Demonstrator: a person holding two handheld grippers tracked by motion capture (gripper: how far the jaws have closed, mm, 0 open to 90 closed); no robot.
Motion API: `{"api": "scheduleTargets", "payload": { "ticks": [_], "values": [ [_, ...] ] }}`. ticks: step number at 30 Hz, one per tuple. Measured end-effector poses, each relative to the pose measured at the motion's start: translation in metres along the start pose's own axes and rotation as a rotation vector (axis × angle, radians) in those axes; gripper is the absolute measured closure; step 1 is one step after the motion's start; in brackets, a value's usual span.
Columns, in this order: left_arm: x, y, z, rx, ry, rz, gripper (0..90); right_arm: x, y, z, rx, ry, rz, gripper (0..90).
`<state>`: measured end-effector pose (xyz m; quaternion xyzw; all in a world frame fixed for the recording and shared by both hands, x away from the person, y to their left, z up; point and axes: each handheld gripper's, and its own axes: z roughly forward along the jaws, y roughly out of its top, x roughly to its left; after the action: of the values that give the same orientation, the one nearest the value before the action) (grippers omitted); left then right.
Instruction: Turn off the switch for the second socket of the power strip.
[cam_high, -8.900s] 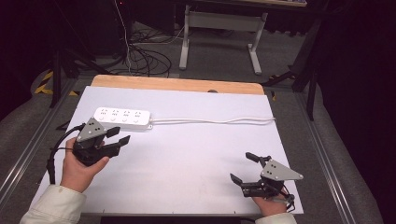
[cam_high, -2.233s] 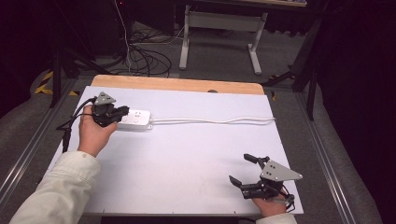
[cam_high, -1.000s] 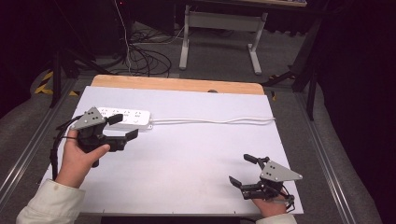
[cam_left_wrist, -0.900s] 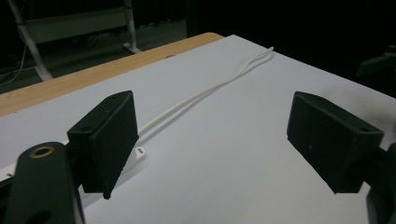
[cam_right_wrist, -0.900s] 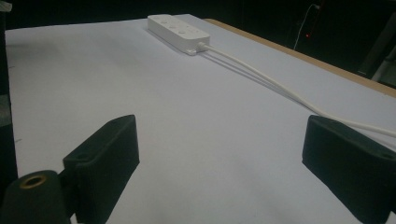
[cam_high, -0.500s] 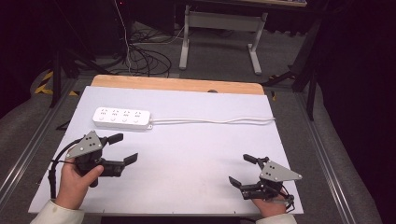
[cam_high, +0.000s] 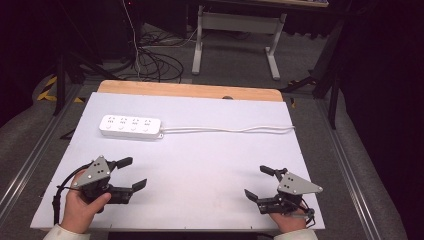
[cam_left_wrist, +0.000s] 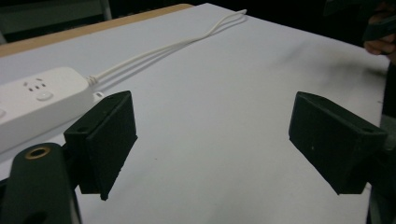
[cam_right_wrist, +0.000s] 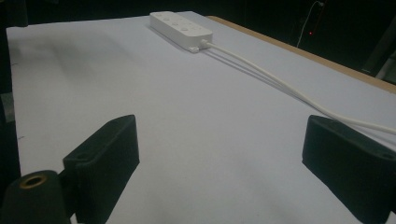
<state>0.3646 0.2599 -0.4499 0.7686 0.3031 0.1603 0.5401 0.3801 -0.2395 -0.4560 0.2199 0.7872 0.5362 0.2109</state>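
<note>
The left gripper (cam_high: 129, 173) had moved since the earlier pictures. A short while before, it was up at the power strip (cam_high: 130, 126), with the hand right on it. Then it came back toward the person, a bit at a time. Now it sat low at about 8 o'clock on the table (cam_high: 215, 160), well apart from the strip. Its jaws were wide apart and held nothing. In the left gripper view, bare white table showed between its two black jaws.

The right gripper (cam_high: 261, 183) was at about 4 o'clock, the same spot as in all the earlier pictures. Its jaws were wide apart too, and nothing was between them.

The power strip had stayed where it was since the earlier pictures, at about 10 o'clock on the table. It lay flat, with its long side running left to right. Its white cord (cam_high: 230, 130) ran off toward 2 o'clock and reached the table's right edge. In the right gripper view the cord looked doubled, two lines side by side.

No words or brand marks could be read on the strip. It was too small and blurry to tell.

There were no boxes, bowls or other holders on the table.
</note>
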Motion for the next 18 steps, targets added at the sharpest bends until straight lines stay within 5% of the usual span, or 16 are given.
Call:
{"api": "scheduleTargets", "payload": {
  "ticks": [4, 6, 10, 18],
  "values": [
    [0.000, -0.009, 0.002, -0.007, -0.029, -0.018, 15.5, 0.000, 0.000, 0.000, 0.000, 0.004, 0.001, 11.4],
    [-0.001, -0.014, 0.004, 0.014, -0.031, 0.006, 15.3, 0.000, 0.000, 0.000, 0.000, 0.006, 0.001, 11.4],
    [-0.004, -0.021, 0.006, 0.044, 0.008, 0.022, 15.2, 0.000, 0.000, 0.000, 0.001, 0.006, 0.003, 11.4],
    [-0.004, -0.038, 0.014, 0.071, 0.018, 0.011, 16.6, -0.001, -0.001, 0.001, 0.008, 0.010, 0.003, 11.4]
  ]
}}
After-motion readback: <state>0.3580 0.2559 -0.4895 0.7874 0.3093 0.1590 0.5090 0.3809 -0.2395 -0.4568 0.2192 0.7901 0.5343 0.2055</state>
